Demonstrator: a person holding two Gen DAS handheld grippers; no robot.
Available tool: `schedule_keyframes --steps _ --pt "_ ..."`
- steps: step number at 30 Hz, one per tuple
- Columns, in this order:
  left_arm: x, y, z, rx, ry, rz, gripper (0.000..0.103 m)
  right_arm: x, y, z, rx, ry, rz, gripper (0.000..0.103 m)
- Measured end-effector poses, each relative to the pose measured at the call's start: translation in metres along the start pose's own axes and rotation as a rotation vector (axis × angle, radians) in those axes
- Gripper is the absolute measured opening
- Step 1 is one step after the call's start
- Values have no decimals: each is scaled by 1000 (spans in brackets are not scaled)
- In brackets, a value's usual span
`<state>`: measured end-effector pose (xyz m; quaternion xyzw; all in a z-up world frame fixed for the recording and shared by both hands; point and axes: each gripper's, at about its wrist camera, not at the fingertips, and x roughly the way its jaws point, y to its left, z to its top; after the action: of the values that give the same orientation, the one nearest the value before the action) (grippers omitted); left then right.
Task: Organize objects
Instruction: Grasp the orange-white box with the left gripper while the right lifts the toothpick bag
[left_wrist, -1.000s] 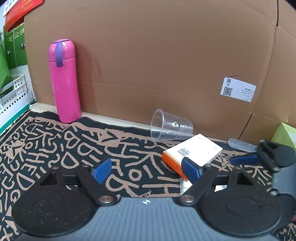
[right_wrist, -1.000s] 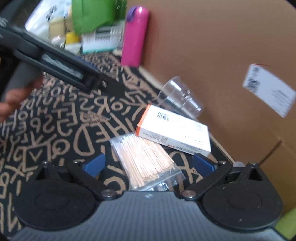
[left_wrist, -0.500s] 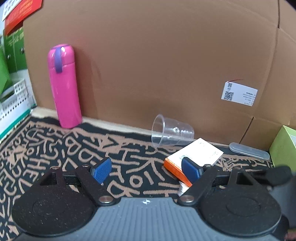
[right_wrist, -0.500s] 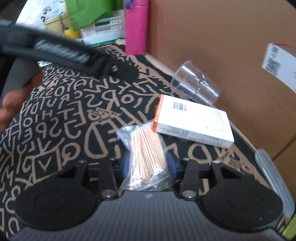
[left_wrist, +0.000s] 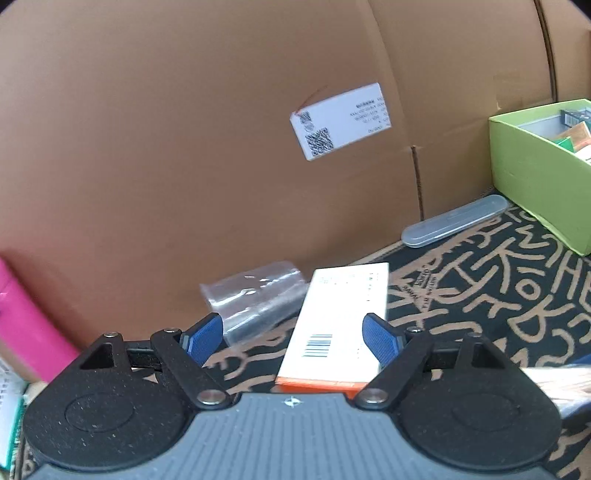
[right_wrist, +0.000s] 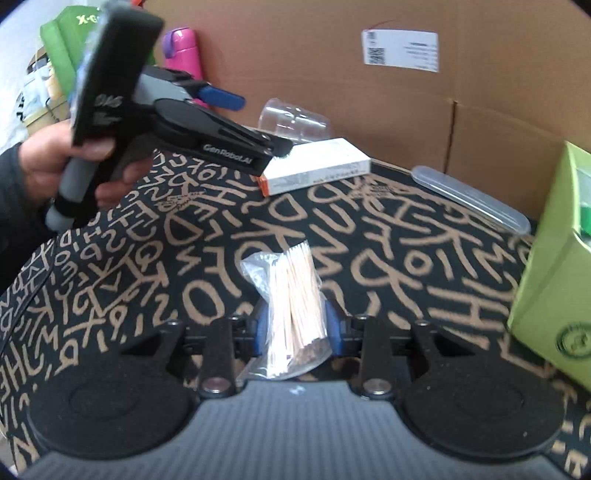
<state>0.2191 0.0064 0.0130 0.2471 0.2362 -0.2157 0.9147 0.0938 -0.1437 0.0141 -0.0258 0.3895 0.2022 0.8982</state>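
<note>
Left wrist view. The left gripper (left_wrist: 291, 338) has its jaws spread wide, grasping nothing. The box (left_wrist: 341, 325), white with an orange end, lies flat on the mat (left_wrist: 498, 306) with its near end between the fingers, the pads clear of its sides. Judged light and stiff, with smooth card faces; the long sides offer the best hold, across the narrow width. One cup (left_wrist: 255, 299) lies on its side at 11 o'clock of the box, touching it or nearly so; motion blur prevents a firmer reading. Thin clear plastic, likely to crush under a hard squeeze. One clear case (left_wrist: 454, 220) lies at 1 o'clock against the cardboard (left_wrist: 184, 147). One green bin (left_wrist: 532, 173) stands at 2 o'clock, holding items too small to count. Part of one pink bottle (left_wrist: 26, 328) shows at 9 o'clock.

Right wrist view. The right gripper (right_wrist: 294, 328) has just been closing and is clenched on the bag (right_wrist: 291, 306) of sticks, pads pressing its lower half, over the mat (right_wrist: 406, 258). Judged very light; the film is slippery and soft, the bundle inside gives the grip its firmness. Hold taken at mid-bundle looks sound. Count here: one bag, one box (right_wrist: 317, 166) at 12 o'clock, one cup (right_wrist: 291, 120), one case (right_wrist: 469, 197), one bin (right_wrist: 550, 273) at 3 o'clock, one bottle (right_wrist: 183, 50). A hand (right_wrist: 62, 166) carries the left gripper (right_wrist: 258, 122) at 10 o'clock.
</note>
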Motion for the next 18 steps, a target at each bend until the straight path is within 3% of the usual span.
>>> schedule_keyframes --steps 2,6,10,18 --pt "2 2 -1 5 -1 -29 86 -4 1 -4 8 -7 -2 31" --pt "1 10 -3 7 23 -201 86 -2 2 -5 38 -14 -2 32" --pt "12 9 -2 14 77 -236 86 -1 -2 -6 68 -26 8 32" --pt "41 7 0 -81 173 -263 86 -2 -6 -6 106 -33 20 32"
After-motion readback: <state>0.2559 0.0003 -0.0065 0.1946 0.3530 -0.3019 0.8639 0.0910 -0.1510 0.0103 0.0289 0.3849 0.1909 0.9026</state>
